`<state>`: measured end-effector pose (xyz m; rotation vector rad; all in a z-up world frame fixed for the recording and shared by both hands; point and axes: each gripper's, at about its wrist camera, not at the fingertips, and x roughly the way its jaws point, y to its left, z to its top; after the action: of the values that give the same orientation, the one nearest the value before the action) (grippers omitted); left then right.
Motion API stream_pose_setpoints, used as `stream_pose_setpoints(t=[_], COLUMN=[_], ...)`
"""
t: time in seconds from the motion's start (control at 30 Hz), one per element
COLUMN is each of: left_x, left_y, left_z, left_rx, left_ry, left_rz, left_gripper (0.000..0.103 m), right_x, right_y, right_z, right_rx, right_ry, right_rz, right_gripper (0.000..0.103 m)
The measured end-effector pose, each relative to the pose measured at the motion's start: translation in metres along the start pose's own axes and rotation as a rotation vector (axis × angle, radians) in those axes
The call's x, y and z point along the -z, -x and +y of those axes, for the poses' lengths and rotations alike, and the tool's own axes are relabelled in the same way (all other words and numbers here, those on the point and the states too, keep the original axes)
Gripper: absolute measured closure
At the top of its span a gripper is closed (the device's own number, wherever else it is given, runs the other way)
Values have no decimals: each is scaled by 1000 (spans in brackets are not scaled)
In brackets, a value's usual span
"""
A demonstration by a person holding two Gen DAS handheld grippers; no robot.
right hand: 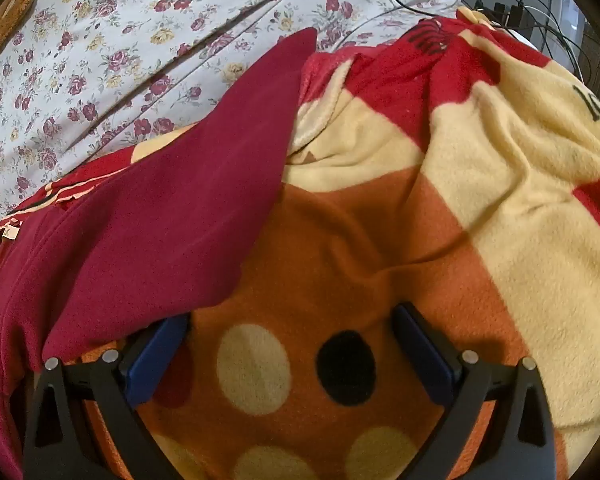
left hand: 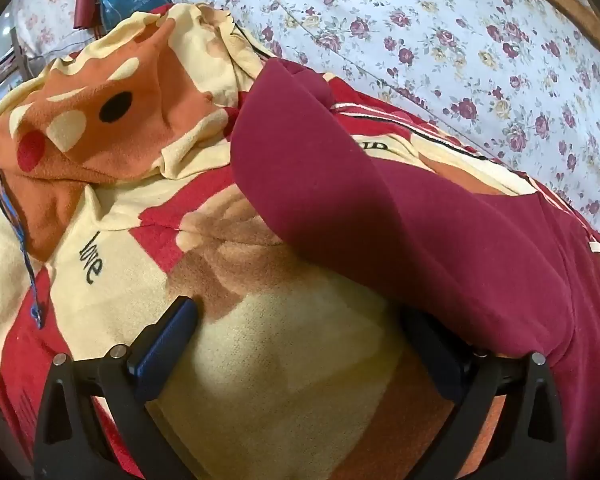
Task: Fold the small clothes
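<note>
Though rumpled, maroon garment (left hand: 400, 208) flat.

The maroon garment (left hand: 380, 208) covers the tip of the right finger of the left gripper (left hand: 304, 332). In the right wrist view the same garment (right hand: 148, 240) hides the tip of the left finger of the right gripper (right hand: 292, 340). Its lower part runs out of both pictures. The blanket (right hand: 340, 248) hides what lies under the jaws.
</note>
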<state>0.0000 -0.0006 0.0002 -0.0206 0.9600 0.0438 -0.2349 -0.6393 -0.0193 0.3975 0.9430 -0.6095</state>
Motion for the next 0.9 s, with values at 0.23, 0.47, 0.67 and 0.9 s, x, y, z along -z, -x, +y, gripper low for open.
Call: stream_pose_setpoints(t=[0.23, 0.47, 0.67, 0.9], left_x=[0, 2, 21, 25], left_y=[0, 8, 45, 69], left_z=[0, -1, -10, -26], left_rx=[5, 10, 0, 76], left_ry=[4, 2, -84, -101], left_rz=[-2, 75, 49, 29], left_gripper=[6, 9, 17, 22], right_x=[-1, -1, 0, 7], right_y=[0, 0, 0, 19], right_z=[1, 1, -1, 7], right_rx=[0, 0, 1, -43], right_ry=[0, 1, -1, 0], right_rz=[0, 0, -3, 60], right_gripper=[0, 0, 0, 0])
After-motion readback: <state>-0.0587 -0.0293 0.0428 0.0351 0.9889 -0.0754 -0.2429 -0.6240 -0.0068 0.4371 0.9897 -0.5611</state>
